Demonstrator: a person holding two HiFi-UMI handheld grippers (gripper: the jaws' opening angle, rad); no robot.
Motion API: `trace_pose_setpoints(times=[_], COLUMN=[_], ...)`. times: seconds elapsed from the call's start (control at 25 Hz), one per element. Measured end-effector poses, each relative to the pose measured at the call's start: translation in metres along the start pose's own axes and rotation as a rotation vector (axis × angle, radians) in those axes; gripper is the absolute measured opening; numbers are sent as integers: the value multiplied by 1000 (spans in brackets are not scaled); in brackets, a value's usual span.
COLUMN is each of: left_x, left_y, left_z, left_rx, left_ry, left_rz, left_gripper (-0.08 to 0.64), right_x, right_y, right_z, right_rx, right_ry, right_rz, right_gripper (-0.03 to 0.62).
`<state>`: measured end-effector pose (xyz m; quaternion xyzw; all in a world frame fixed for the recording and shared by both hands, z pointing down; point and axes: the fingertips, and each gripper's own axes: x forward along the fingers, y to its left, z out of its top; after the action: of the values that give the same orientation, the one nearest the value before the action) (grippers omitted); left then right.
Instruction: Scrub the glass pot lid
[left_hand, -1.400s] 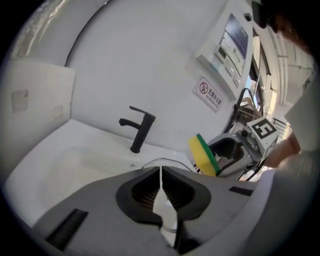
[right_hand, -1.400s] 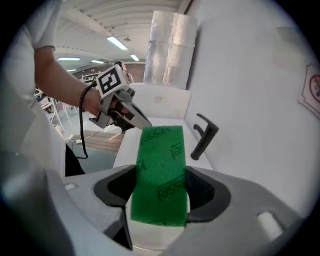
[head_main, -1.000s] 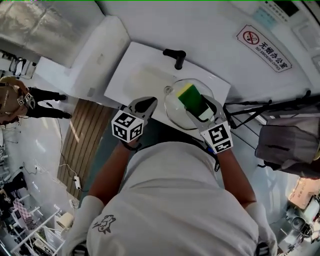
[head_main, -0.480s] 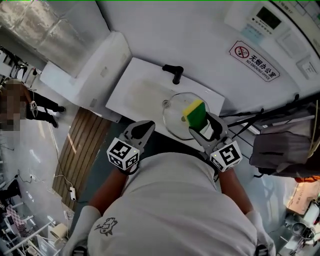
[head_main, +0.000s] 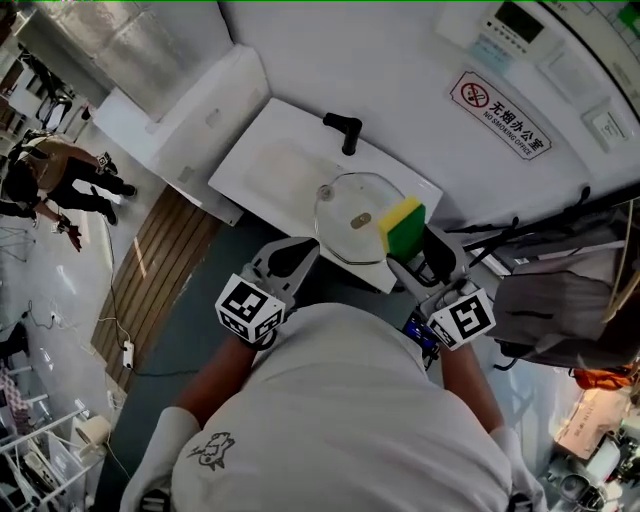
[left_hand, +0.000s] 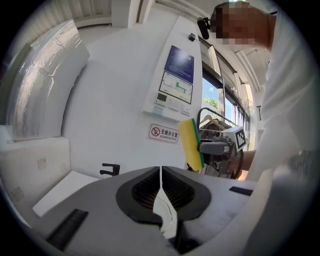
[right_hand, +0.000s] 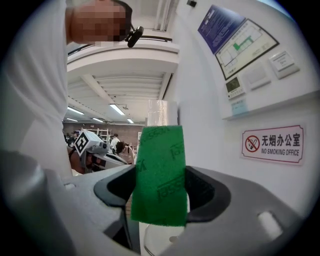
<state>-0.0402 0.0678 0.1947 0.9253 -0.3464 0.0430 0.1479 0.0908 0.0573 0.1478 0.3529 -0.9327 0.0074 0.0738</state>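
Over the white sink (head_main: 262, 160), glass pot lid (head_main: 350, 215) with sponge (head_main: 402, 226) (in right tool (head_main: 417, 250)) at its rim.

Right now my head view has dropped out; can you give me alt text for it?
Seen from above, a person at a white sink holds a glass pot lid by its rim in the left gripper, while the right gripper grips a yellow-and-green sponge at the lid's right edge. A black faucet stands behind the lid.
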Motion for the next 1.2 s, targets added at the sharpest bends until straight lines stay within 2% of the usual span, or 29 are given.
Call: trace_pose_setpoints(times=[0.4, 0.72, 1.0, 1.2], left_x=[-10, -48, -106, -129], left_y=[-103, -188, -227, -241], left_z=[-32, -48, -56, -60], left_rx=[15, 1, 35, 47], left_ry=[7, 0, 3, 4], left_rz=[160, 234, 242, 185], left_gripper=[12, 12, 12, 12], right_x=[-113, -177, -213, -226], right_y=[14, 50, 109, 138], right_z=[-52, -70, -71, -62], right_rx=[41, 61, 63, 45], right_ry=[83, 77, 53, 45], right_rz=[62, 134, 135, 80], right_gripper=[302, 302, 302, 302])
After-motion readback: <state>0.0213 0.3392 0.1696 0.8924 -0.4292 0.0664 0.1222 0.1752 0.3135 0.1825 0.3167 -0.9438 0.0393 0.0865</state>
